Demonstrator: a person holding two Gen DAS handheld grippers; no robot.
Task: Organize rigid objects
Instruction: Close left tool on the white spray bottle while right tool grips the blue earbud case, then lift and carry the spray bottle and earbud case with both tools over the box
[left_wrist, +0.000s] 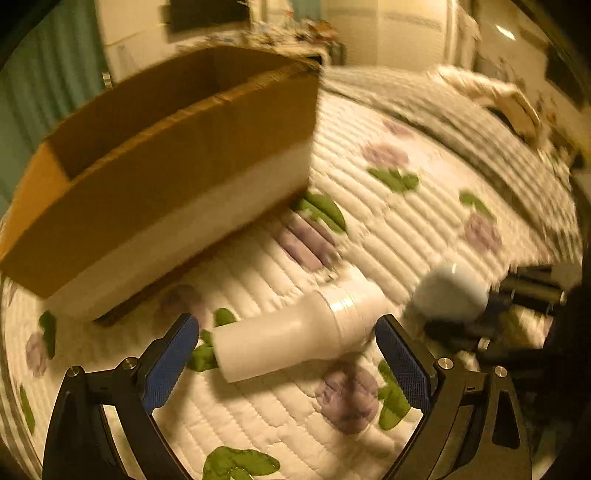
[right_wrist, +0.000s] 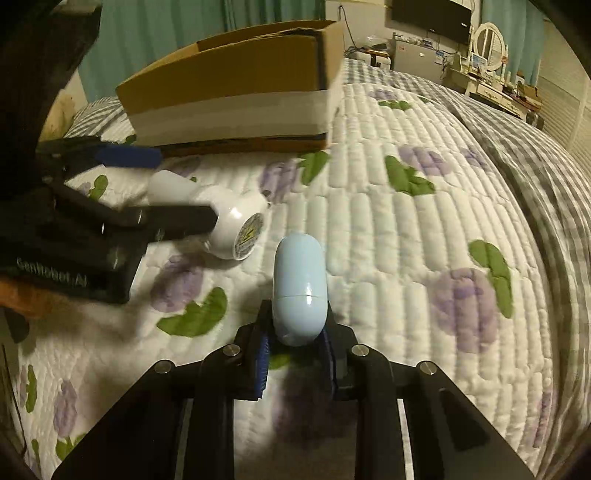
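where bottle (left_wrist: 295, 332) lies, box (left_wrist: 166, 177) beyond

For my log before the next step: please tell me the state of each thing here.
left gripper: open, around the white bottle
white bottle: lying on the quilt
right gripper: shut on the blue capsule
blue capsule: held
cardboard box: open, upright

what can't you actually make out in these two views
- Inside of the cardboard box: both wrist views see only its outer walls and rim, so its contents are hidden.
- White bottle: left wrist view is motion-blurred; in the right wrist view the left gripper covers its middle, and the base label is too small to read.
- Light blue capsule: its lower end is hidden between the right gripper fingers.
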